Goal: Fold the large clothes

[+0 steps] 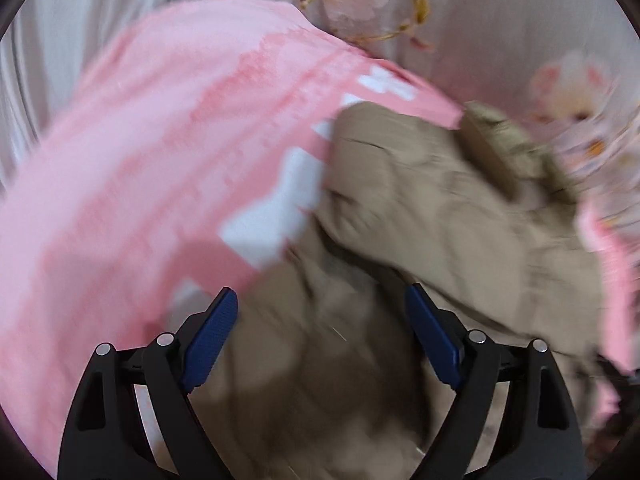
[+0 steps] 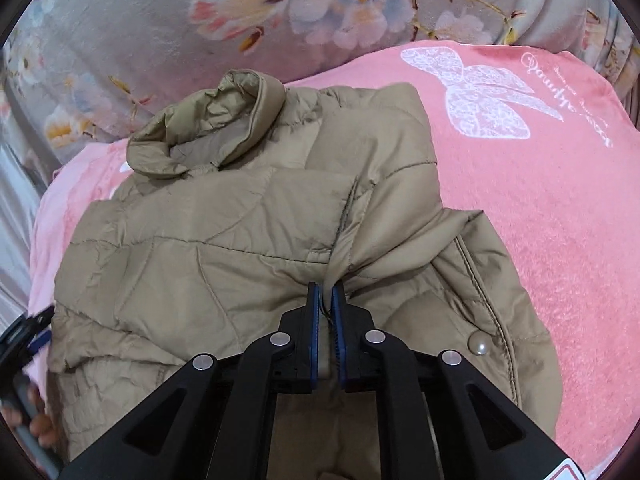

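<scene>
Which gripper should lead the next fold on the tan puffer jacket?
Right. The right gripper is already shut on a fold of the tan puffer jacket; the left gripper is open above it, gripping nothing.

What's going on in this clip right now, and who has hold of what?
A person with two handheld grippers is folding a tan puffer jacket that lies on a pink blanket over floral bedding. The right gripper is shut on a pinch of the jacket fabric near its middle. The left gripper is open above the jacket, holding nothing; its view is motion-blurred. The collar lies at the far end, and the jacket looks only partly folded.
</scene>
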### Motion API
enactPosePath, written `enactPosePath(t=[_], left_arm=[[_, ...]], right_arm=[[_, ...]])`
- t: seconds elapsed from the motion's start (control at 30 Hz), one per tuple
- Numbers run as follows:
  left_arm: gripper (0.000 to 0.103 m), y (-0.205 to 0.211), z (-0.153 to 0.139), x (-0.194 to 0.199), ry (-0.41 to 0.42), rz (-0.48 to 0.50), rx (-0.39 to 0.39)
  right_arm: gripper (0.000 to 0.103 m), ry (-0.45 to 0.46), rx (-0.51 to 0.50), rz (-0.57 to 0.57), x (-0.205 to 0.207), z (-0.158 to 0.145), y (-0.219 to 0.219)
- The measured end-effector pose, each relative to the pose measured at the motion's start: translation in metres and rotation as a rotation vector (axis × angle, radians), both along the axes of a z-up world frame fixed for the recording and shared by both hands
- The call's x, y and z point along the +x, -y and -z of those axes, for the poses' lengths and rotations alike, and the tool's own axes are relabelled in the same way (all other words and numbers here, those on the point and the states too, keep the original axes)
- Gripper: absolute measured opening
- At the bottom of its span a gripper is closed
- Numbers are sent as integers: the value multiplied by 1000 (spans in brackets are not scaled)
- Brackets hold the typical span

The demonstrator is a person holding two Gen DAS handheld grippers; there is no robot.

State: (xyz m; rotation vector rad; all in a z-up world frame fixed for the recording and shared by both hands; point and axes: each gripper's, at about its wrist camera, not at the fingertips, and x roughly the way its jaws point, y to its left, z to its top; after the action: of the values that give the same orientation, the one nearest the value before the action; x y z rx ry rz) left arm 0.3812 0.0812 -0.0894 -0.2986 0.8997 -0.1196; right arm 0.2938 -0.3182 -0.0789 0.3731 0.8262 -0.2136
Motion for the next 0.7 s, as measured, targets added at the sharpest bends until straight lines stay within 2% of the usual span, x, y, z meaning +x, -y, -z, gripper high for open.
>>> enactPosePath(t=[0.07, 0.2, 0.27, 0.3, 0.33, 0.4, 0.43, 0.57, 0.7], left_arm=[[84, -4, -3, -11, -12, 17, -90], [89, 10, 3, -21, -63, 83, -216], [88, 26, 7, -22, -76, 112, -191], [86, 37, 9, -21, -61, 119, -119], [68, 45, 9, -20, -45, 119, -50], [39, 54, 11, -16, -29, 122, 41], [27, 55, 11, -15, -23, 127, 42], [9, 52, 6, -12, -10, 127, 83], [8, 46, 6, -12, 2, 120, 140]], right_arm=[[12, 3, 20, 2, 1, -1, 3], [14, 5, 14, 5, -2, -4, 1], [18, 17, 31, 10, -9, -7, 1], [25, 25, 44, 10, -14, -9, 0], [28, 41, 60, 10, -20, -11, 0], [28, 60, 57, 6, -29, -15, -3], [28, 57, 39, -3, -29, -16, -6], [28, 7, -13, -14, -17, -7, -9], [25, -22, 7, -65, -13, 6, -15]])
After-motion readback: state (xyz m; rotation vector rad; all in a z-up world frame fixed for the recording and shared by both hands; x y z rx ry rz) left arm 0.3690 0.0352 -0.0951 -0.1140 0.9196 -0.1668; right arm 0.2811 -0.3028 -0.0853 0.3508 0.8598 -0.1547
